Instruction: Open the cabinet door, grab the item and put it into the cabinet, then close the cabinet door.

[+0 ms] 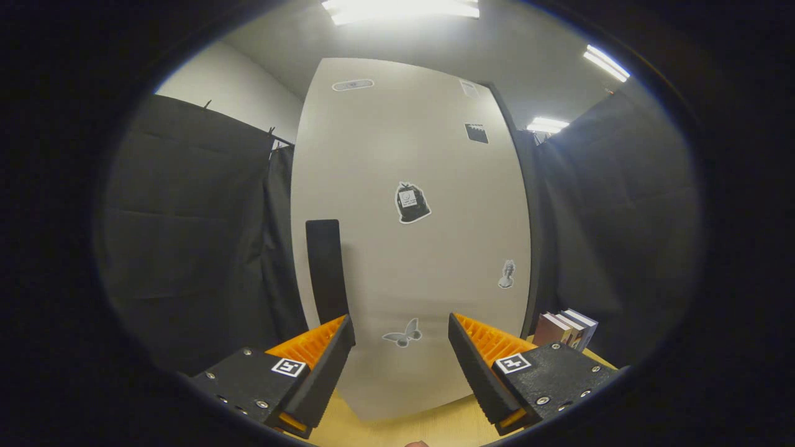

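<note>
A tall pale grey cabinet door (410, 186) with several small stickers stands straight ahead, closed. Its black upright handle (326, 270) sits near the door's left edge, just above and beyond my left finger. My gripper (402, 338) is open, with nothing between its fingers; a butterfly sticker on the door shows in the gap. Several books (566, 329) stand upright on the wooden table (410, 428) to the right of the cabinet, just beyond my right finger.
Black cloth walls hang on both sides of the cabinet. Bright ceiling lights shine above. The cabinet stands on the light wooden tabletop, whose bare surface shows below my fingers.
</note>
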A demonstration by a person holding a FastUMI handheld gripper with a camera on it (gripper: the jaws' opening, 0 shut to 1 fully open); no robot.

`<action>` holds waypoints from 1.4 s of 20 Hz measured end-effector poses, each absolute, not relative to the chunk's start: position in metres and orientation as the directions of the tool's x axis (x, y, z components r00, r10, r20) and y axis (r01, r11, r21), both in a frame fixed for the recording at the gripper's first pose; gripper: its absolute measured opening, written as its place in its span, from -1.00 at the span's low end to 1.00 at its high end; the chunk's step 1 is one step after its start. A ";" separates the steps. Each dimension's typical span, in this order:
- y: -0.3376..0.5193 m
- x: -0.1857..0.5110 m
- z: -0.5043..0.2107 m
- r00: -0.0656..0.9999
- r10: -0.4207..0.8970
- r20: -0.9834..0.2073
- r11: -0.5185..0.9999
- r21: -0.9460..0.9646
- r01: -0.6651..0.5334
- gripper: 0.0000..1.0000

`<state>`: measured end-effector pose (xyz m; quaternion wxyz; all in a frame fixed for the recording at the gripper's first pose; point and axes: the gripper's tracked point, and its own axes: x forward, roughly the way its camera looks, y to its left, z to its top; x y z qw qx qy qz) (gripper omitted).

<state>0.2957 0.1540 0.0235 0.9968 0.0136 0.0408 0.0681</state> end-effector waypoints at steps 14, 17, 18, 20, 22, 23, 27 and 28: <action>0.115 0.158 0.024 0.994 0.103 -0.021 0.995 0.017 -0.103 0.89; 0.107 0.141 0.007 0.996 0.085 -0.042 0.996 0.016 -0.084 0.89; 0.105 0.136 0.002 0.996 0.077 -0.047 0.997 0.028 -0.076 0.89; 0.107 0.129 -0.008 0.994 0.086 -0.069 0.995 0.053 -0.082 0.89; 0.106 0.123 -0.013 0.993 0.086 -0.086 0.995 0.056 -0.081 0.90; 0.106 0.121 -0.014 0.992 0.090 -0.087 0.995 0.057 -0.085 0.90; 0.102 0.116 -0.012 0.994 0.087 -0.067 0.996 0.042 -0.085 0.89; 0.102 0.117 -0.013 0.994 0.086 -0.065 0.996 0.042 -0.084 0.89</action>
